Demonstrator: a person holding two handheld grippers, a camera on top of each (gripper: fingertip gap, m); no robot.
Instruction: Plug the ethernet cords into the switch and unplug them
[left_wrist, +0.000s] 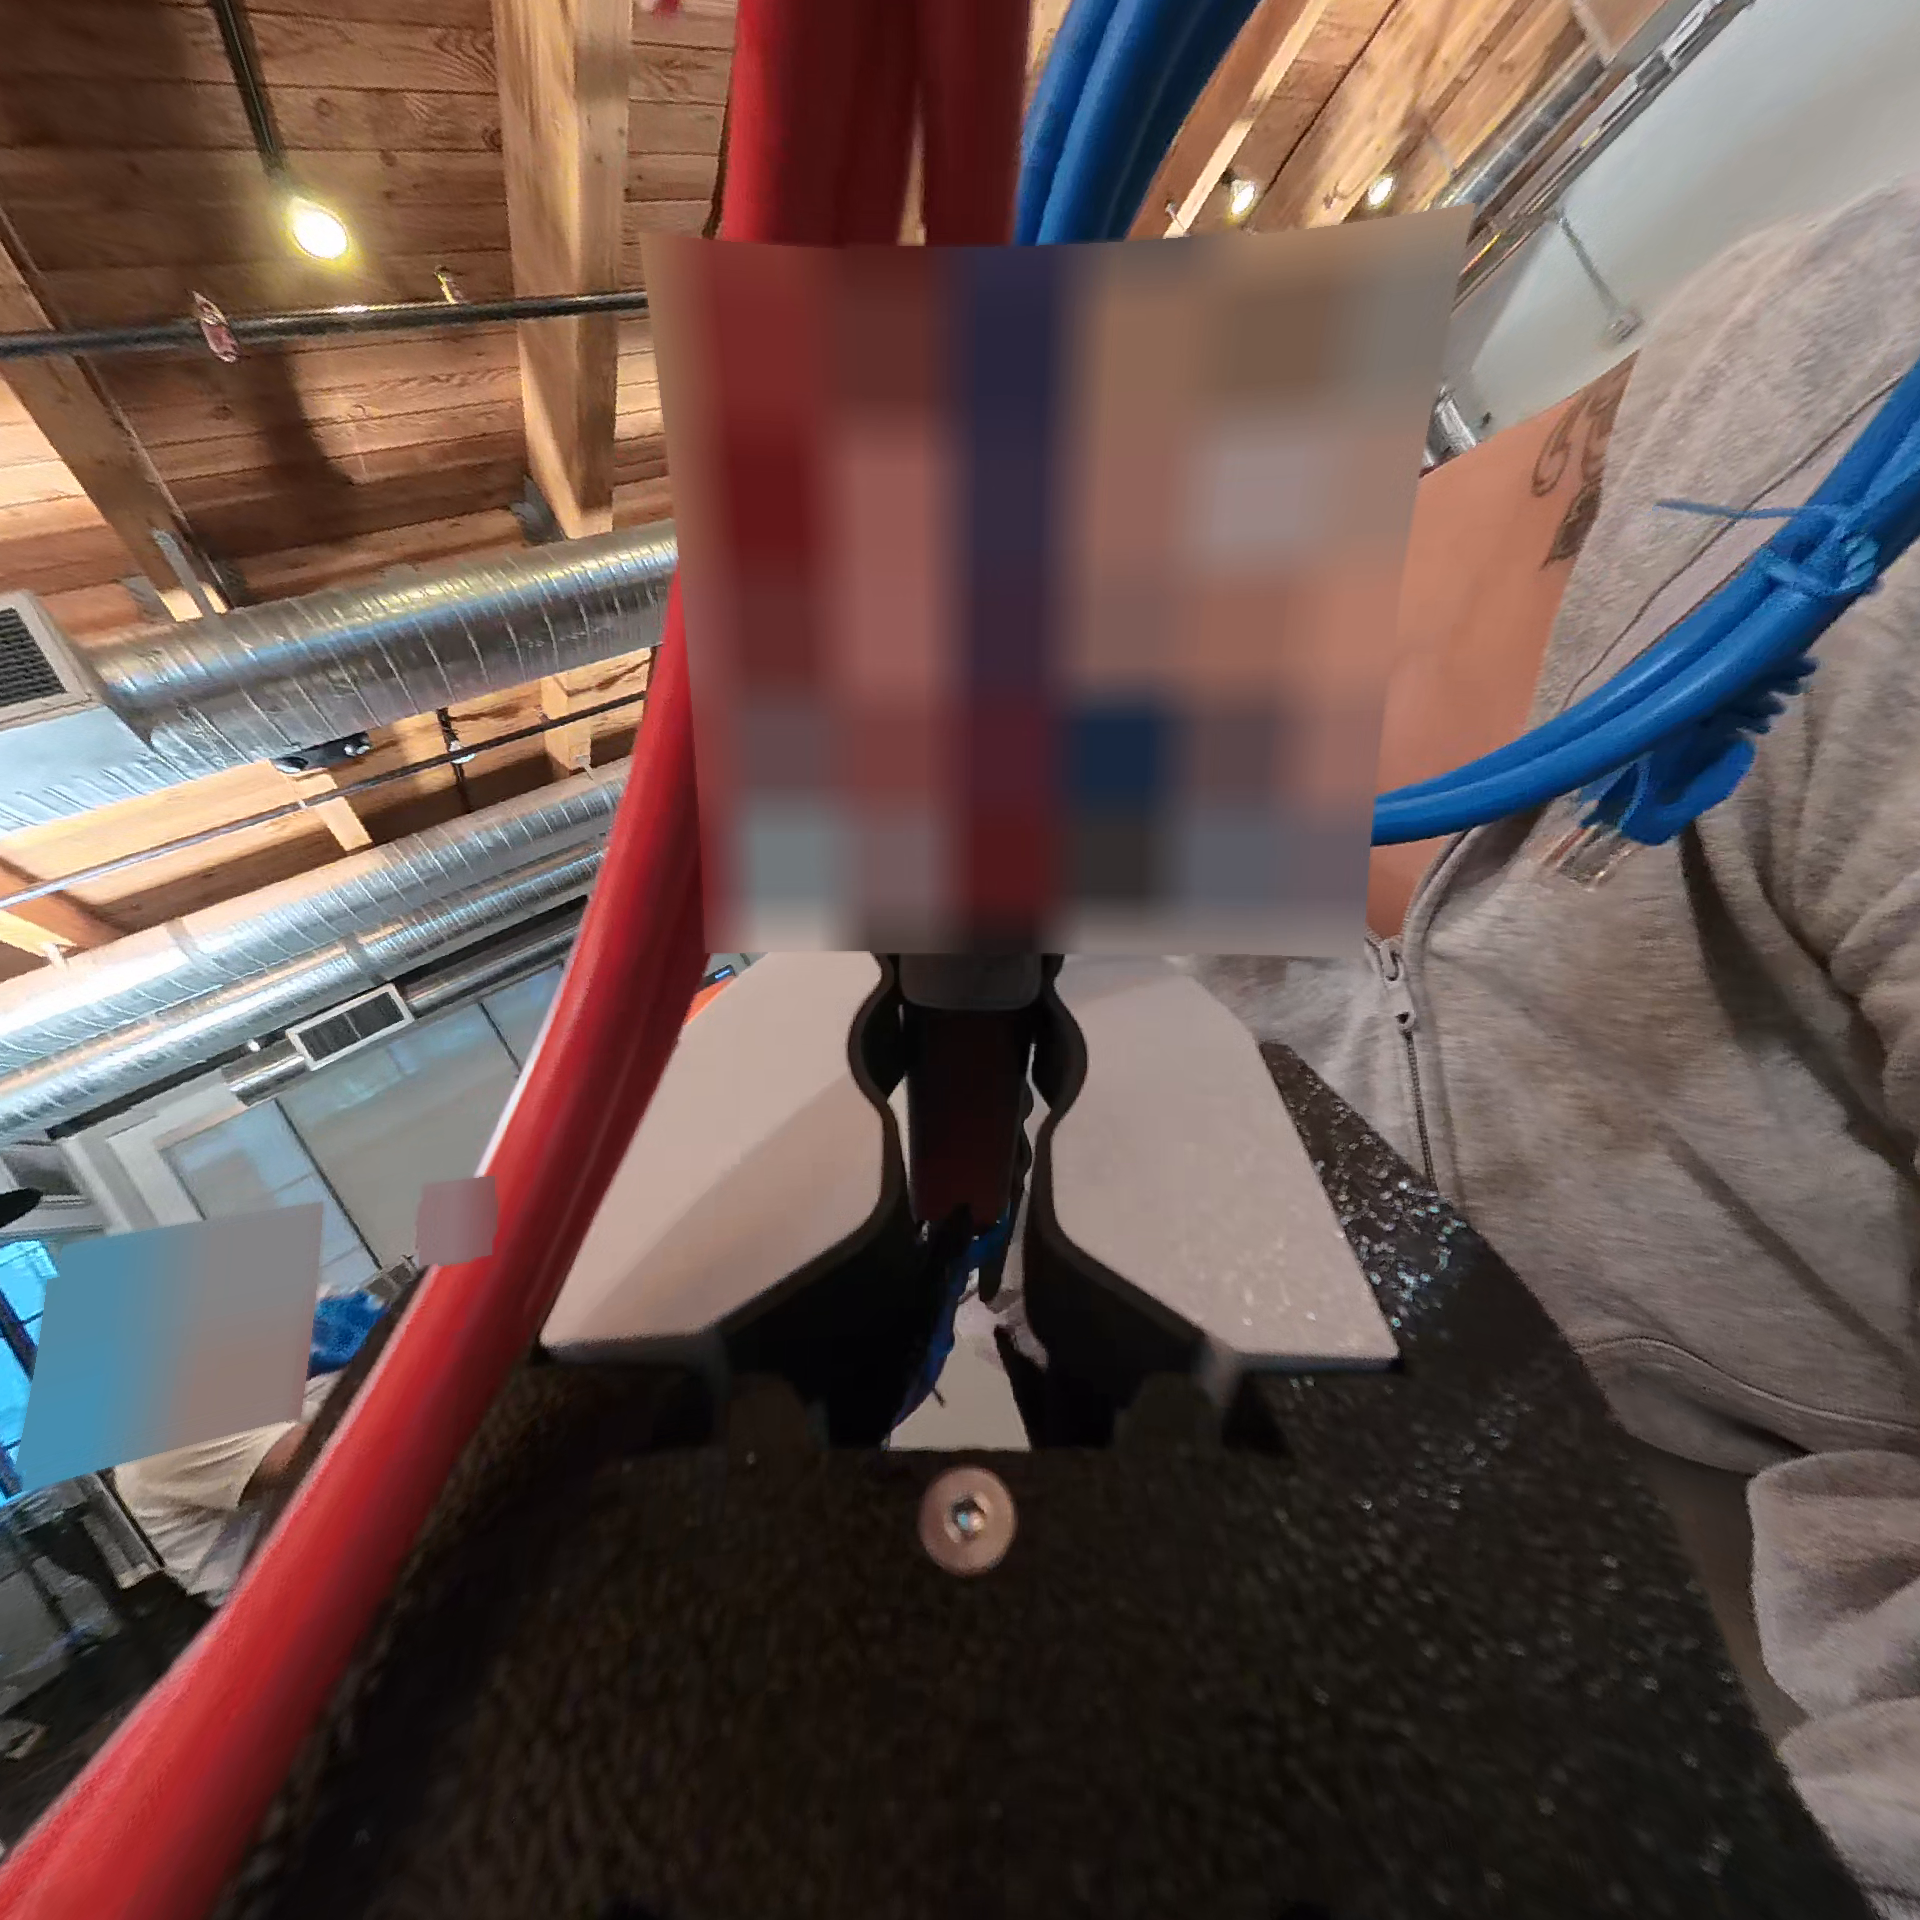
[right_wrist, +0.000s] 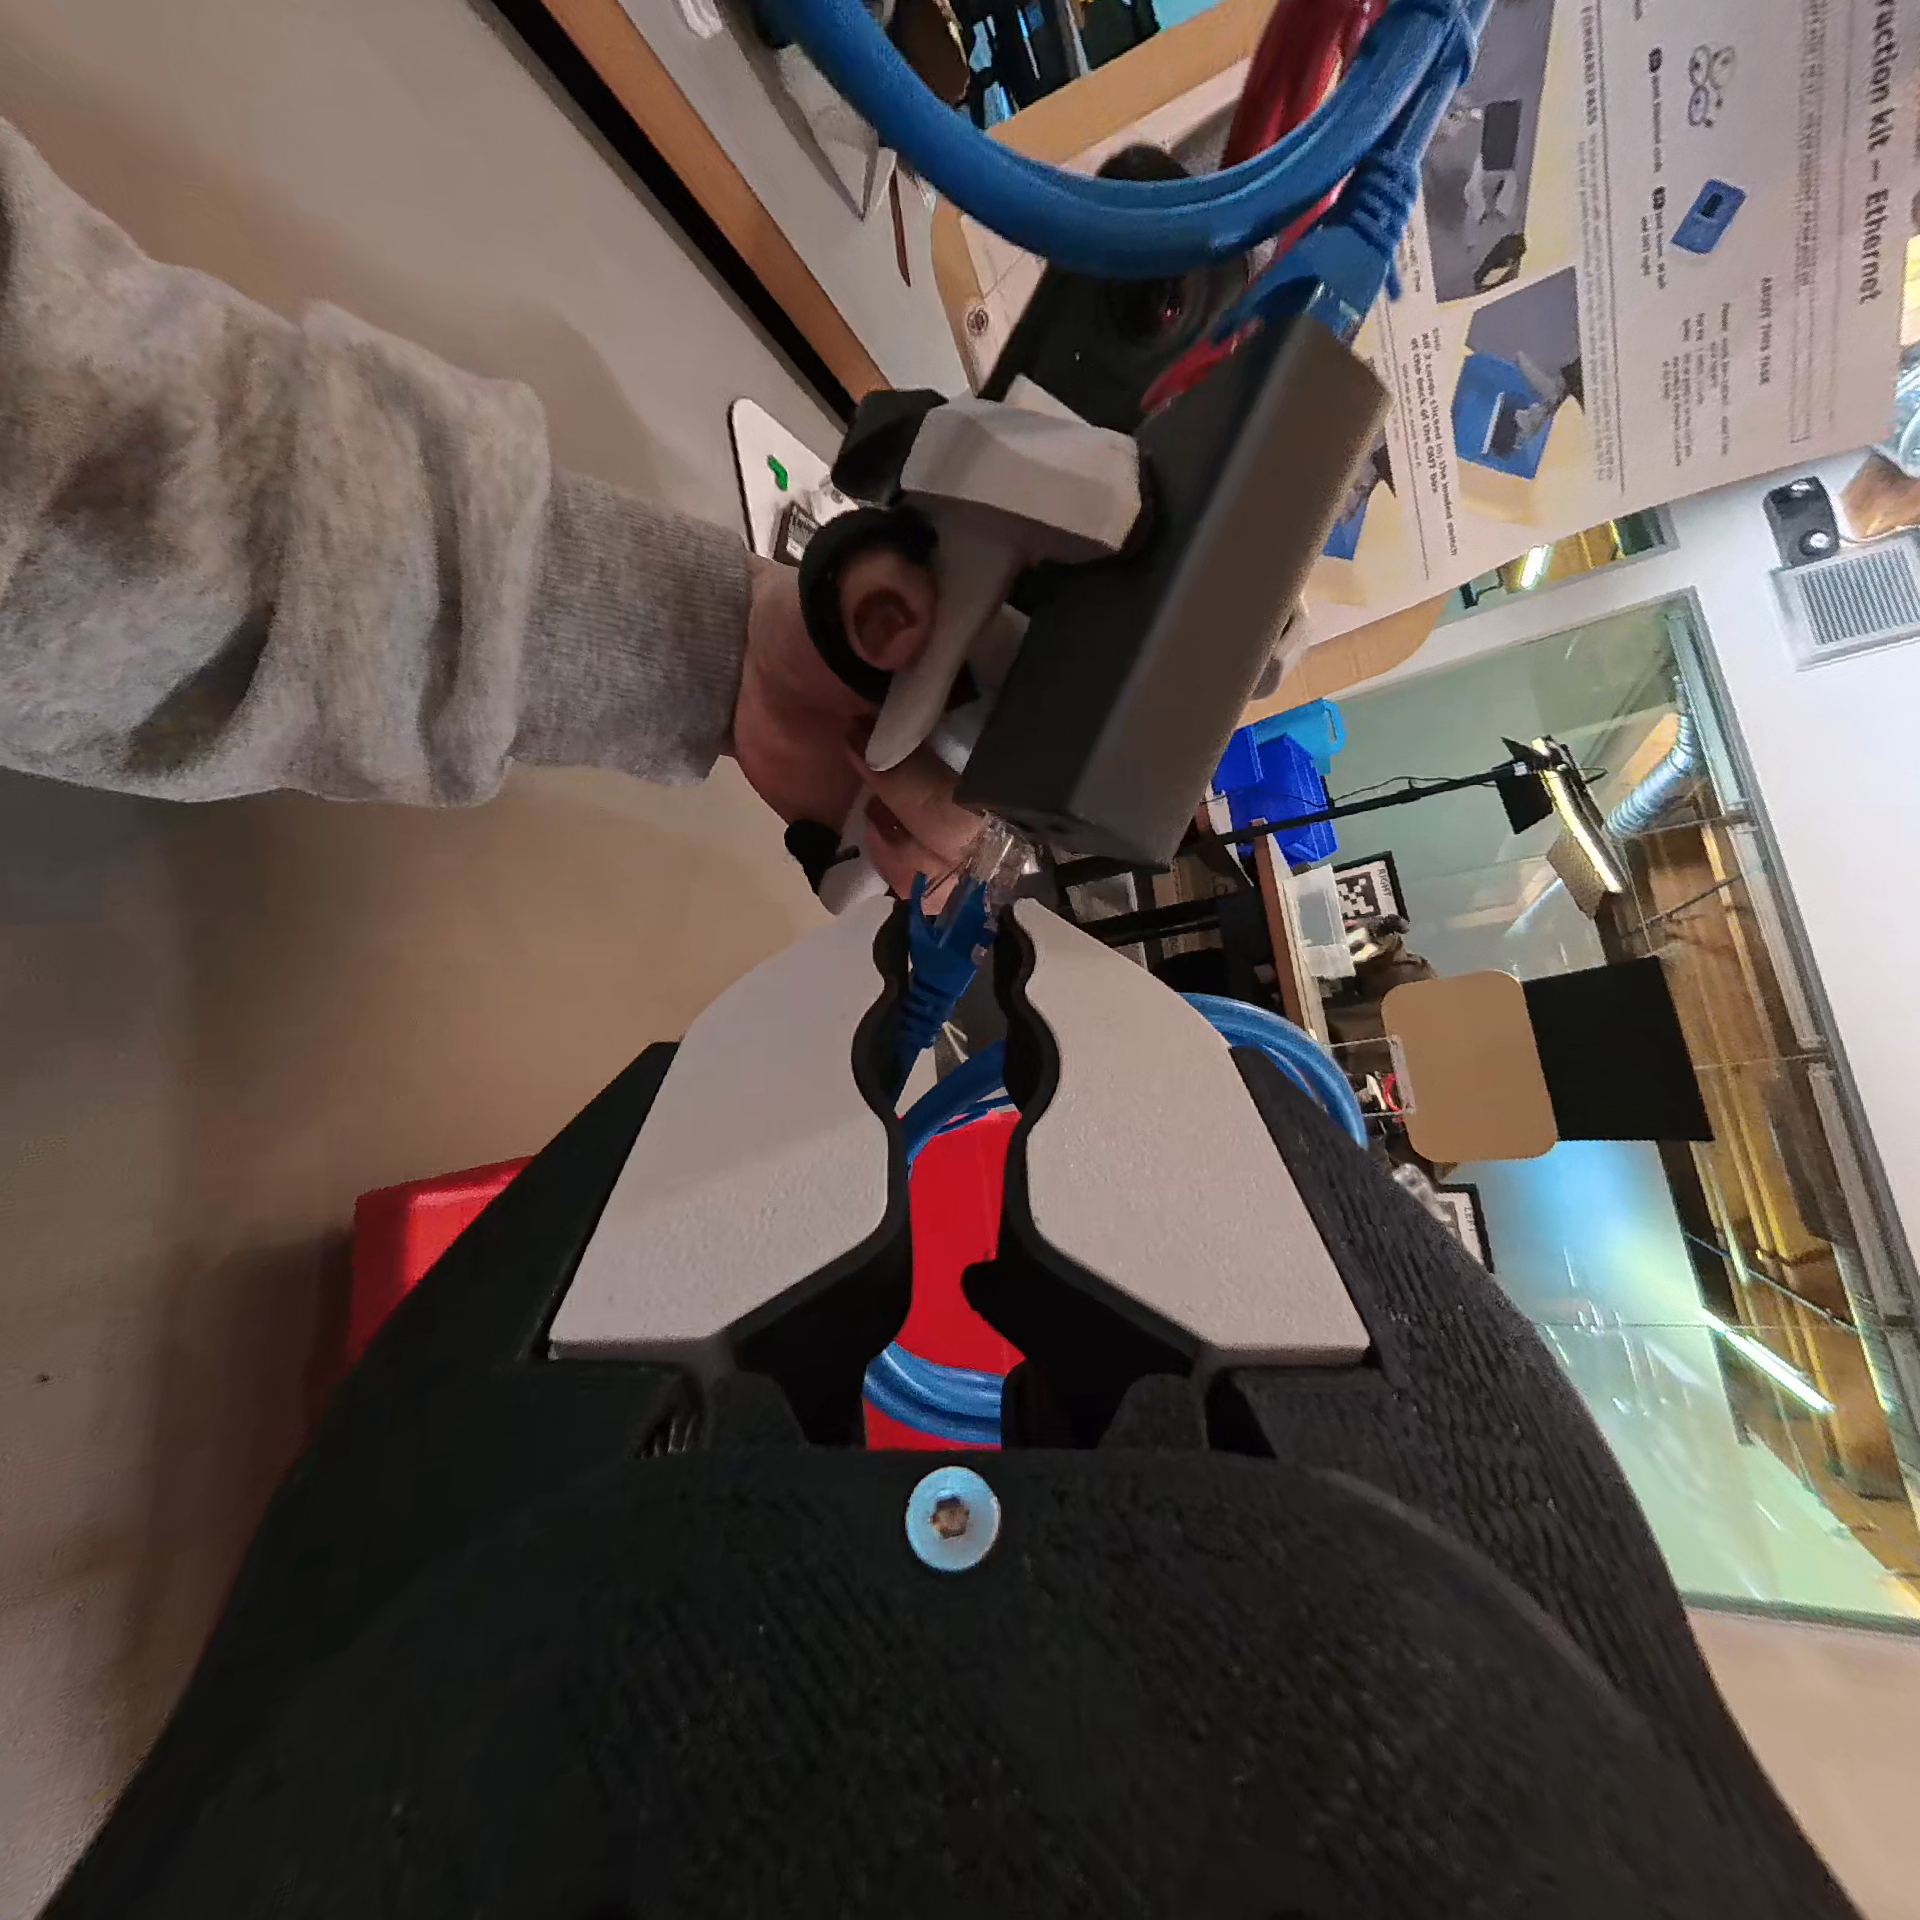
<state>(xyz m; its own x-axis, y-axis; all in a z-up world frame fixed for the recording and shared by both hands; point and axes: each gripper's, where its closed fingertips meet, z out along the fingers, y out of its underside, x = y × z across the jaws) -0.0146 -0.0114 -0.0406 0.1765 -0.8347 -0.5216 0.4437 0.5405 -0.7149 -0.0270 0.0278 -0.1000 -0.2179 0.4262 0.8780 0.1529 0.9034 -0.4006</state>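
Observation:
My right gripper (right_wrist: 951, 935) is shut on the blue boot of a blue network cable (right_wrist: 935, 982). Its clear plug (right_wrist: 987, 847) sticks out past the fingertips and sits at the near end of a dark grey box (right_wrist: 1174, 603). My left gripper (right_wrist: 1023, 473), held by a hand in a grey sleeve, is shut on that box. Blue cables (right_wrist: 1039, 197) and a red cable (right_wrist: 1288, 73) hang at the box's far end. In the left wrist view my left gripper (left_wrist: 961, 1003) points up at the ceiling, shut on the box's dark edge (left_wrist: 961, 982), mostly hidden by a blurred patch.
A red box (right_wrist: 416, 1236) with a blue cable coil (right_wrist: 1288, 1049) lies behind my right gripper. A printed sheet (right_wrist: 1662, 260) and blue bins (right_wrist: 1278, 769) lie beyond. Red cables (left_wrist: 582, 1091) and blue cables (left_wrist: 1621, 717) run past my left gripper, with a person in a grey hoodie (left_wrist: 1662, 1039) to the right. Tip to tip, the grippers are about 7 centimetres apart.

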